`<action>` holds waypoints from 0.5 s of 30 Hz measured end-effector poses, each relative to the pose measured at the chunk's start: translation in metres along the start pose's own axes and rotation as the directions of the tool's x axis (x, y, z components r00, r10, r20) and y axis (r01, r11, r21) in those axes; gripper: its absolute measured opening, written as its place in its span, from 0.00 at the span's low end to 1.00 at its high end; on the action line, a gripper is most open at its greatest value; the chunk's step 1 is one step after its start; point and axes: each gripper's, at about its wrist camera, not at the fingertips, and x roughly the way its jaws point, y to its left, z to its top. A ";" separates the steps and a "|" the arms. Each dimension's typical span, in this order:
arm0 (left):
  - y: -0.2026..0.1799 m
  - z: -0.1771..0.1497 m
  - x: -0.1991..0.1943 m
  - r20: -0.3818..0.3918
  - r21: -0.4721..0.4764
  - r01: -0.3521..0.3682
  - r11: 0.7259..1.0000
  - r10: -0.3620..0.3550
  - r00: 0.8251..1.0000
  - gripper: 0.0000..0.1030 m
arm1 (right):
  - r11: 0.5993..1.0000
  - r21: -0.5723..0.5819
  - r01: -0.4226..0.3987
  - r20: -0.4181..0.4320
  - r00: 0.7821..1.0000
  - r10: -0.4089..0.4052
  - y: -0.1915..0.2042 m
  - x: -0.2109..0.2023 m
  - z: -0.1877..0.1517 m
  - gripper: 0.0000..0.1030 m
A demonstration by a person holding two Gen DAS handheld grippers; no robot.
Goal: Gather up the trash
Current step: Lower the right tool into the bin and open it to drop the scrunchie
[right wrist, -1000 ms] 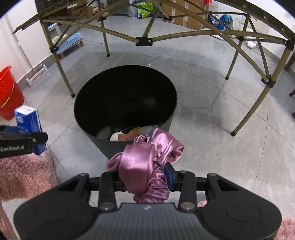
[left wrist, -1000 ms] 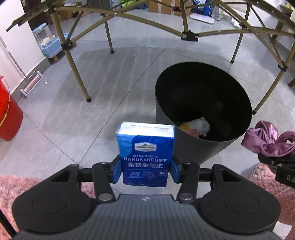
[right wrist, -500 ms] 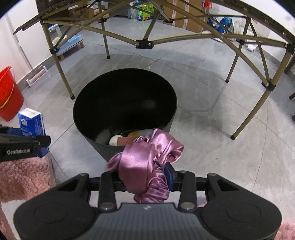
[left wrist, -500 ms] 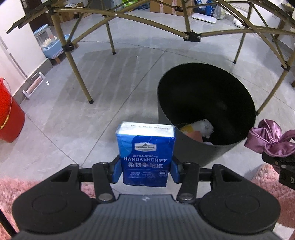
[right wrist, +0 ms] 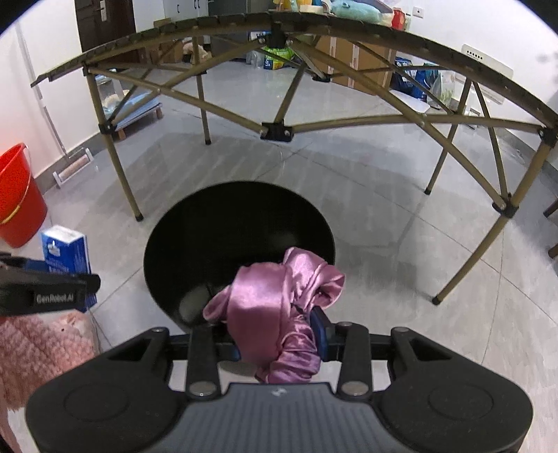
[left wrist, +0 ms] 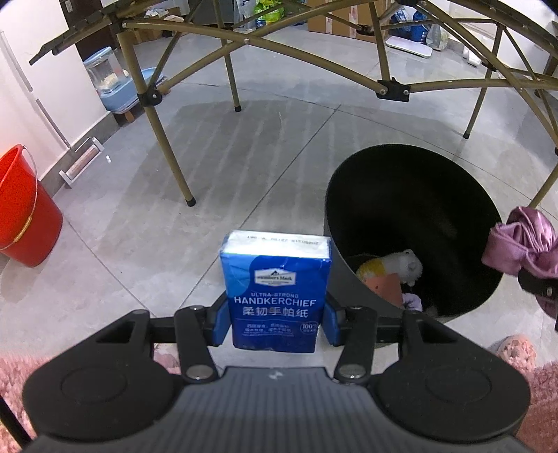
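Note:
My left gripper is shut on an upright blue handkerchief tissue pack, held left of the black trash bin. In the bin lie a yellow and white wrapper and other scraps. My right gripper is shut on a crumpled pink satin cloth, which hangs over the near rim of the bin. The cloth also shows at the right edge of the left wrist view. The tissue pack and the left gripper's finger appear at the left of the right wrist view.
A folding table frame with tan legs spans the grey tiled floor behind the bin. A red bucket stands at the left wall. A pink shaggy rug lies under both grippers. Boxes and bags sit far back.
The right gripper has risen with the cloth and tilted up, so the bin sits lower and more of the table shows. In the left view the bin has shifted right and down.

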 end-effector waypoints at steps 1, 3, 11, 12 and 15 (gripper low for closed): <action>0.001 0.001 0.001 0.000 -0.002 -0.003 1.000 0.003 1.000 0.49 | 1.000 0.002 -0.003 0.003 1.000 0.003 0.000 0.001 0.003 0.35; 0.002 0.003 0.003 -0.004 -0.009 -0.010 1.000 0.010 1.000 0.49 | 1.000 0.005 -0.008 0.008 1.000 0.008 0.001 0.003 0.009 0.35; 0.007 0.013 0.009 -0.002 -0.035 -0.030 0.999 0.030 1.000 0.50 | 0.999 0.011 -0.036 -0.017 0.999 0.036 0.012 0.025 0.033 0.35; 0.008 0.014 0.010 -0.002 -0.040 -0.034 0.999 0.034 0.999 0.50 | 0.999 0.015 -0.038 -0.022 0.999 0.038 0.014 0.028 0.036 0.35; 0.011 0.018 0.014 -0.007 -0.060 -0.042 0.997 0.041 0.999 0.50 | 0.999 0.018 -0.044 -0.034 0.998 0.044 0.021 0.038 0.045 0.35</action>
